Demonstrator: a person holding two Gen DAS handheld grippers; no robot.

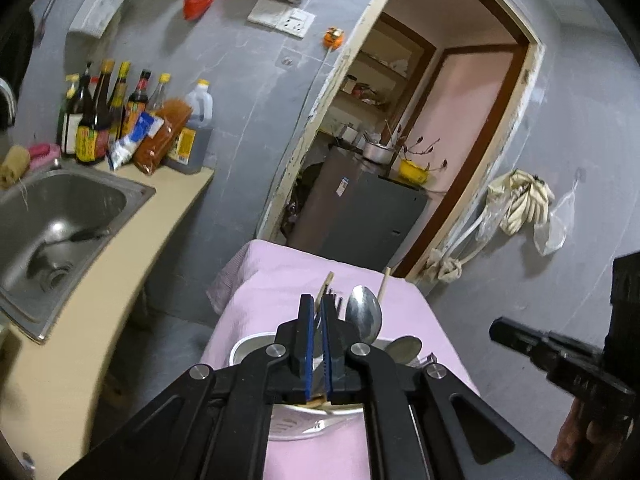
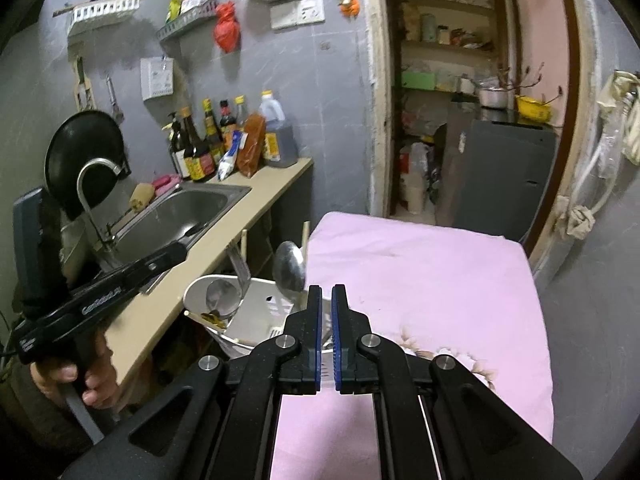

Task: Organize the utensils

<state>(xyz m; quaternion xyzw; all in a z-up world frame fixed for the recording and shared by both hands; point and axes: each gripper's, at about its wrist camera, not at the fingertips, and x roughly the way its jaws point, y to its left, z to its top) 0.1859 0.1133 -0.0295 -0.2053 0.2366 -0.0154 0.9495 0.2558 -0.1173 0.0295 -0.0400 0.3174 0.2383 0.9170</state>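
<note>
Utensils: a white utensil holder point(image 2: 256, 316) stands at the near left corner of a pink-covered table point(image 2: 420, 280), carrying a large steel spoon point(image 2: 289, 266), a smaller ladle-like spoon point(image 2: 221, 295), a fork whose tines point(image 1: 335, 295) show beside the spoon, and wooden chopsticks point(image 1: 325, 285).

Left gripper point(image 1: 318, 300): jaws drawn nearly together over the holder, a chopstick rising in the narrow gap between the blue pads point(image 1: 309, 344); whether it is actually pinched cannot be told.

Right gripper point(image 2: 326, 292): jaws close together with a slim gap and nothing between them, poised just right of the holder, above the pink cloth.

Surroundings: beige worktop point(image 2: 224, 220) to the left, with a steel sink point(image 2: 176, 216) and curved tap point(image 2: 94, 176); sauce bottles point(image 2: 208, 140) and a large jug point(image 2: 276, 136) at its far end; a black pan point(image 2: 82, 160) on the grey wall; a red bag point(image 2: 226, 28) hanging above; an open doorway point(image 2: 460, 100) to a storage room with shelves.
</note>
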